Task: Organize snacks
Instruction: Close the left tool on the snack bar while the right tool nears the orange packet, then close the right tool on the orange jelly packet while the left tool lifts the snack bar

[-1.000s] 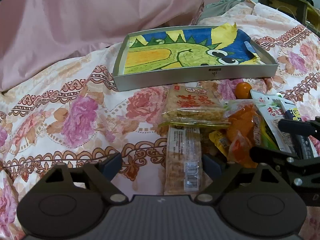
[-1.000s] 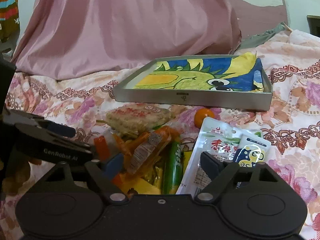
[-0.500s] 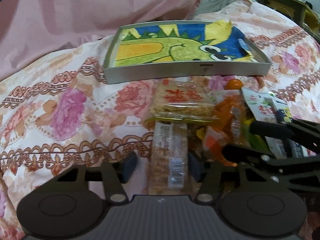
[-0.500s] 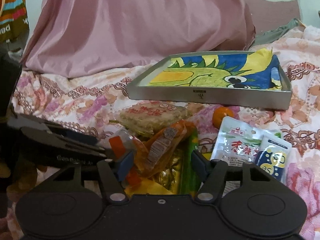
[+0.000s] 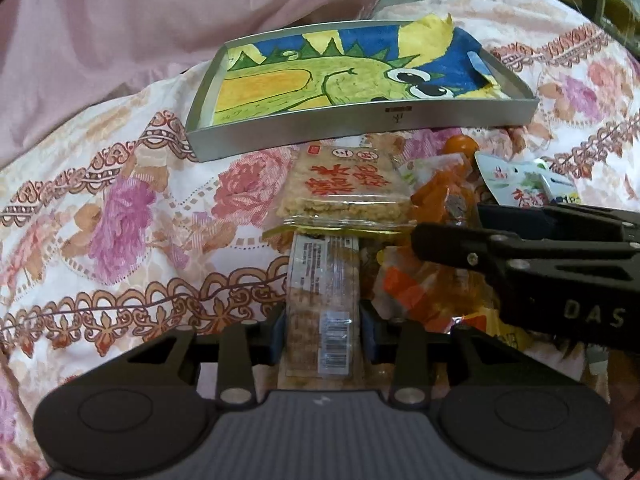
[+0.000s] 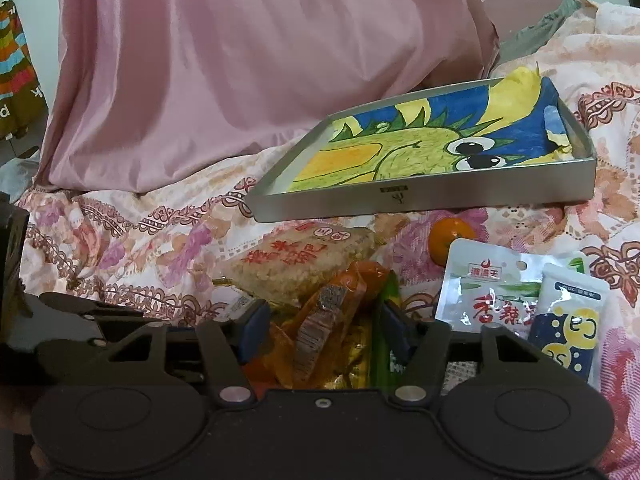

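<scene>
A heap of snacks lies on a flowered bedspread in front of a silver tray (image 5: 360, 128) lined with a dragon drawing. My left gripper (image 5: 323, 336) points down at a long clear cracker packet (image 5: 324, 280). Its jaws are closing and both pads touch the packet's sides. My right gripper (image 6: 324, 328) is closing too. An orange packet (image 6: 324, 316) and a green one (image 6: 382, 344) sit loosely between its pads. In the left wrist view the right gripper (image 5: 452, 220) reaches in from the right over the orange packets.
A square rice-cracker packet (image 5: 344, 188) lies just before the tray, with a small orange (image 6: 450, 240) to its right. A white pouch (image 6: 488, 292) and a blue-and-white pouch (image 6: 568, 328) lie further right. A pink cloth (image 6: 240, 80) rises behind.
Both pairs of jaws have narrowed. The left ones came in from wide apart onto the long cracker packet. The right gripper shifted left, from the white pouch to the orange packets.
</scene>
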Action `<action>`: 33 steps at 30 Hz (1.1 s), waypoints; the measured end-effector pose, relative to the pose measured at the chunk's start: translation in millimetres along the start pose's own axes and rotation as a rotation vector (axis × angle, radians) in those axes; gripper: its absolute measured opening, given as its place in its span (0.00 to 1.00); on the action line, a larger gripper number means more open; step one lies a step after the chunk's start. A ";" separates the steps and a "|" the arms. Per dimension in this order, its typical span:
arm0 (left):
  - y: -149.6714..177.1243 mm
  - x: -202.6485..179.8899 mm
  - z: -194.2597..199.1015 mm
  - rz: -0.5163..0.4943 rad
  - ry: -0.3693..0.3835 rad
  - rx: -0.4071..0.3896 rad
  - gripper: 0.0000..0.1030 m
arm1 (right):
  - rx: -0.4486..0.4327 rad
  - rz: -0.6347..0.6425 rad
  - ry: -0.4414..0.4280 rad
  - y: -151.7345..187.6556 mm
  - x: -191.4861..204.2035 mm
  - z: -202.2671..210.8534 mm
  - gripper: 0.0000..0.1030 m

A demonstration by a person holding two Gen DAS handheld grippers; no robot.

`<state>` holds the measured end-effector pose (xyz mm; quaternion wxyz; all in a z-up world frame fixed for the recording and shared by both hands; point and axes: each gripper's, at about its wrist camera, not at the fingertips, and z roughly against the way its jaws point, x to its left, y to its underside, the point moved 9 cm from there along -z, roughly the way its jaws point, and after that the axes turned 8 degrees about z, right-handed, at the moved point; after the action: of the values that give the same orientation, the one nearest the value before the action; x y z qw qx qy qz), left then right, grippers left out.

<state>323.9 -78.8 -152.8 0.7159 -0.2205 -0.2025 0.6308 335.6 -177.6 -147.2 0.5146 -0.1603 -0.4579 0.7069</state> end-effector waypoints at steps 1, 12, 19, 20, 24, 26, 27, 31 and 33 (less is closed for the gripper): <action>-0.4 -0.8 0.3 -0.002 -0.007 0.003 0.37 | 0.020 -0.008 -0.020 1.8 1.7 -1.9 0.37; 4.1 -0.2 13.4 0.051 -0.069 0.060 0.37 | 0.024 0.126 0.040 6.0 17.1 5.8 0.22; 8.8 6.9 25.9 0.106 -0.091 0.112 0.37 | -0.014 0.379 0.138 6.3 37.2 16.4 0.20; 9.8 7.9 28.3 0.115 -0.091 0.116 0.37 | -0.018 0.406 0.150 6.5 39.8 17.7 0.20; 13.4 10.8 39.2 0.152 -0.080 0.115 0.37 | -0.035 0.506 0.197 7.2 45.9 21.7 0.20; 14.2 12.3 43.7 0.167 -0.075 0.109 0.37 | -0.050 0.566 0.227 7.1 49.7 23.8 0.19; 14.3 13.0 45.7 0.170 -0.077 0.103 0.37 | -0.058 0.589 0.238 7.0 51.1 24.9 0.19; 13.0 15.8 54.5 0.181 -0.083 0.073 0.37 | -0.091 0.682 0.289 6.1 55.6 28.9 0.19; 11.8 16.4 58.8 0.179 -0.086 0.060 0.37 | -0.100 0.703 0.301 6.2 55.6 29.8 0.19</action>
<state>282.9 -57.7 -111.1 0.6537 -0.1888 -0.1937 0.7068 287.9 -143.7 -122.9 0.2939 -0.4343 -0.3283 0.7856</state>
